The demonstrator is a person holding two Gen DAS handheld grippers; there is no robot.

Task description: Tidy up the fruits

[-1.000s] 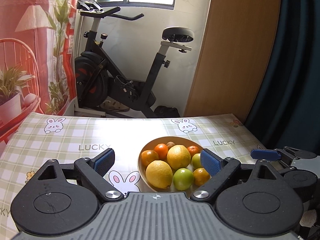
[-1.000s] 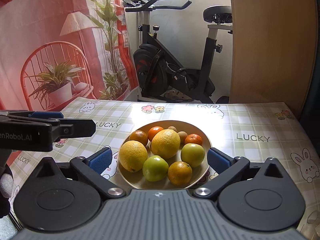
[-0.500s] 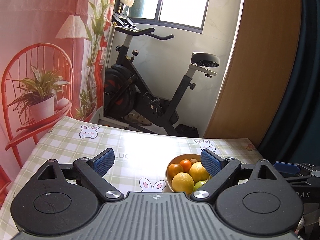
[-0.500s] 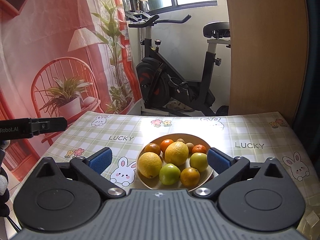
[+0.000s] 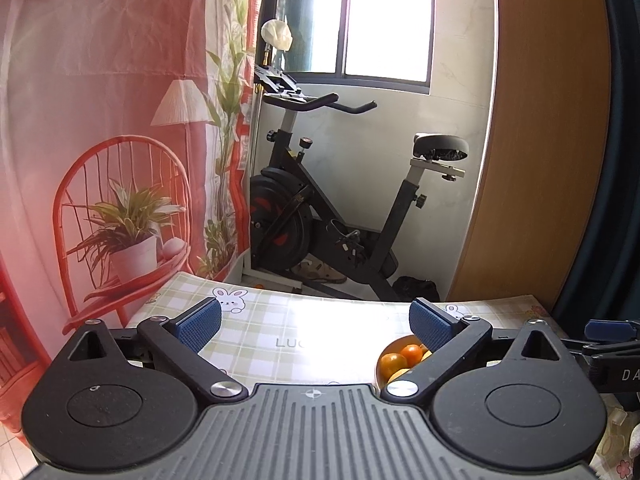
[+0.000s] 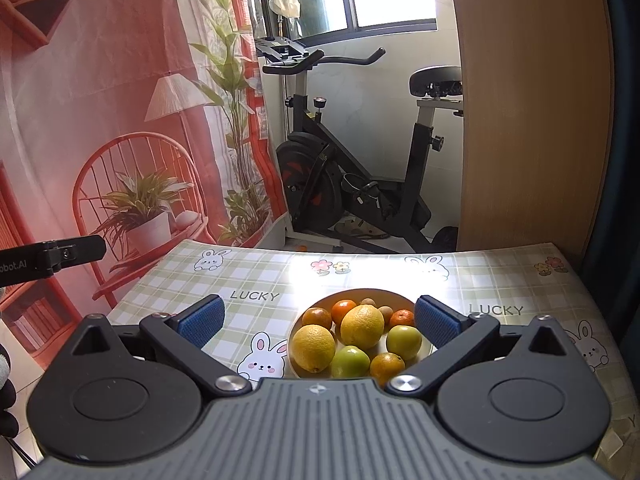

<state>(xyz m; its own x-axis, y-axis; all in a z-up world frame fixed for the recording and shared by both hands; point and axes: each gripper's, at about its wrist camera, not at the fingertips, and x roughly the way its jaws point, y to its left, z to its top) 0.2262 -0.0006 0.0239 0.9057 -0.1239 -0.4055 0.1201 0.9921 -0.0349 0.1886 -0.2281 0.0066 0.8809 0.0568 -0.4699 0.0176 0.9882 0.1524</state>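
While both tools are held level above the table, the right gripper is spread wide with nothing grasped, the fruit bowl lying between its fingers. The left gripper is likewise released, the bowl seen at its right finger.

My left gripper has matte black linkage arms, silver pivot screws, blue textured pads and a ribbed grey body. My right gripper looks identical; white lettering marks both side bars.
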